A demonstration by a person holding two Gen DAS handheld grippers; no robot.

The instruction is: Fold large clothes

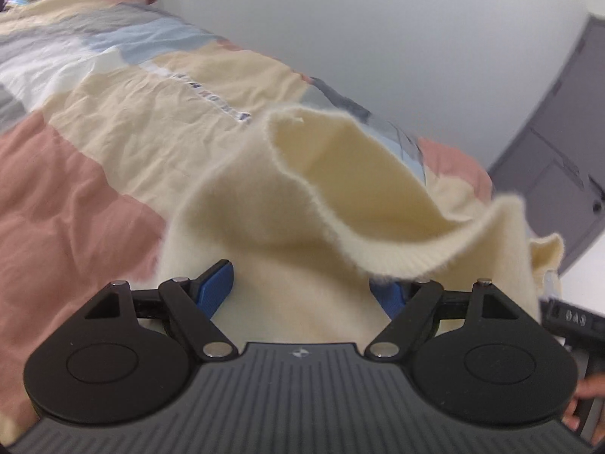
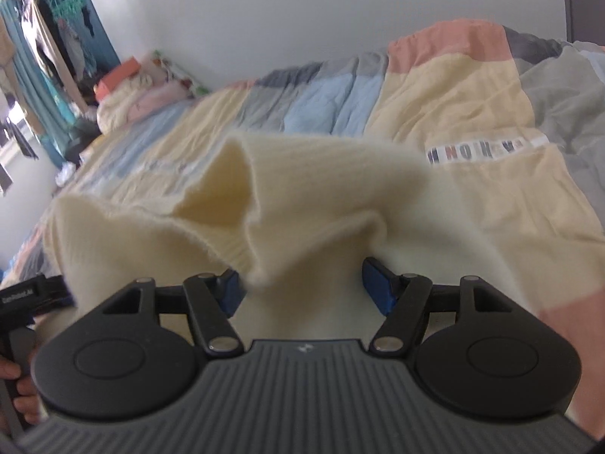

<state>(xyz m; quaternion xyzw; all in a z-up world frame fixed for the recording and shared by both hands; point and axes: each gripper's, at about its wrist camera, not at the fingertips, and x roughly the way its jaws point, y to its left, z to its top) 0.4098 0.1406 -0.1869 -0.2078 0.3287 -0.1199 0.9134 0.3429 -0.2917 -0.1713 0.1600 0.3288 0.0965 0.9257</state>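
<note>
A cream knitted sweater (image 1: pixel 340 196) hangs lifted over a patchwork quilt (image 1: pixel 113 121) on a bed. In the left wrist view its ribbed edge drapes over my left gripper (image 1: pixel 302 283); the blue fingers (image 1: pixel 215 283) stand wide apart with fabric between and over them, so the grip is unclear. In the right wrist view the sweater (image 2: pixel 302 208) bunches over my right gripper (image 2: pixel 302 283); its blue fingers (image 2: pixel 378 287) also stand apart, tips hidden by fabric. The other gripper shows at the edge of each view (image 1: pixel 571 317) (image 2: pixel 34 295).
The quilt (image 2: pixel 472 113) has pink, cream, blue and grey patches and a lettered strip (image 2: pixel 487 149). Pillows and soft toys (image 2: pixel 132 102) lie at the bed's far end. A white wall runs behind. A grey door (image 1: pixel 559 159) stands at right; hanging clothes (image 2: pixel 49 38) at left.
</note>
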